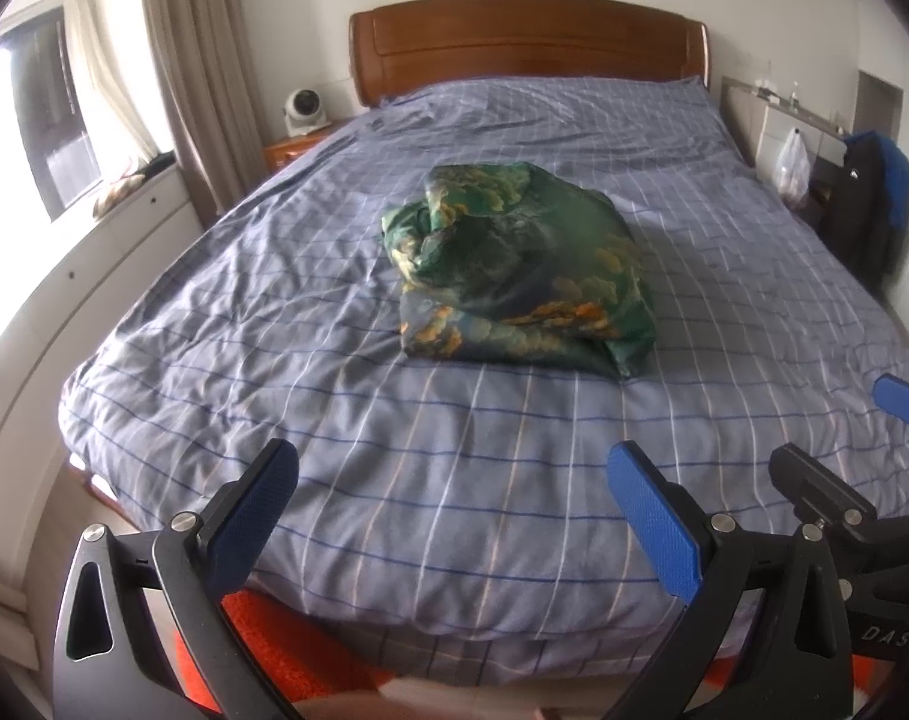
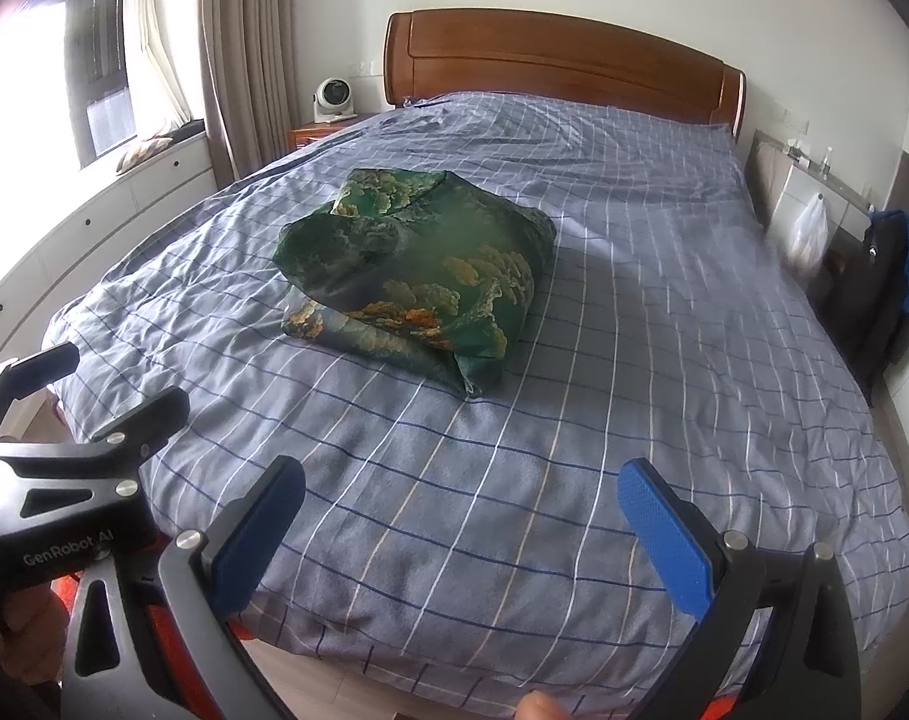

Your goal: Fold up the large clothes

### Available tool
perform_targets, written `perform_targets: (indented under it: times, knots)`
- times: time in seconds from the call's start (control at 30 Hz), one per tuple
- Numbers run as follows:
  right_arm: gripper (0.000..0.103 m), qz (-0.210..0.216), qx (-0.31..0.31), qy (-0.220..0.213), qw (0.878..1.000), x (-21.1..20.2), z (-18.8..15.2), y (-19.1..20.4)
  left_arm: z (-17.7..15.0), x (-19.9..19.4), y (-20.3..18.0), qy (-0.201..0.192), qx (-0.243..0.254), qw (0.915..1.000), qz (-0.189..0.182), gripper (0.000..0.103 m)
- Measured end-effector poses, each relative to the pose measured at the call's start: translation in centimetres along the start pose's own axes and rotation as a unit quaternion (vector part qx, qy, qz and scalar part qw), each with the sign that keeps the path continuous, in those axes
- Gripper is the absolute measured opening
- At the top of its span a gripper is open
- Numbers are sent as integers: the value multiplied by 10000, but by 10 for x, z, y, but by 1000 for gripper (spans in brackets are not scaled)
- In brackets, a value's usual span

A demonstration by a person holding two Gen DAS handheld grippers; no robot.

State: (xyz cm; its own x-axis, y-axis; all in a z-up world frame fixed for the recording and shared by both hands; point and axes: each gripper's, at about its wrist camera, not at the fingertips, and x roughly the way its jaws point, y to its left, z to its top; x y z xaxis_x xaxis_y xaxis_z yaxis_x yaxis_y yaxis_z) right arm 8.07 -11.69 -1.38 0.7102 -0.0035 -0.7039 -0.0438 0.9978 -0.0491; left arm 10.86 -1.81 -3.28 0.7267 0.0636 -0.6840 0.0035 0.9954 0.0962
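Note:
A green garment (image 1: 517,267) with orange and yellow print lies bunched in a loose heap on the middle of the bed (image 1: 430,480). In the right wrist view the same garment (image 2: 418,276) sits left of centre. My left gripper (image 1: 454,492) hovers open over the bed's foot, well short of the garment, with nothing between its blue pads. My right gripper (image 2: 463,510) is open too, empty, at the foot of the bed. Each gripper shows at the edge of the other's view: the right gripper (image 1: 838,450) and the left gripper (image 2: 106,384).
The bed (image 2: 514,510) has a blue-grey checked cover and a wooden headboard (image 1: 526,42). A nightstand with a white fan (image 1: 301,111) stands at the left, by curtains and a window. A dark jacket (image 1: 874,204) hangs at the right. An orange rug (image 1: 286,648) lies below.

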Motion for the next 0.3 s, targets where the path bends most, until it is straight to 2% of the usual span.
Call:
perform_targets:
  times: [0.3]
  knots:
    - [103, -7, 39, 42, 10000, 2, -1, -3, -2, 1, -1, -45, 4, 10000, 53, 103]
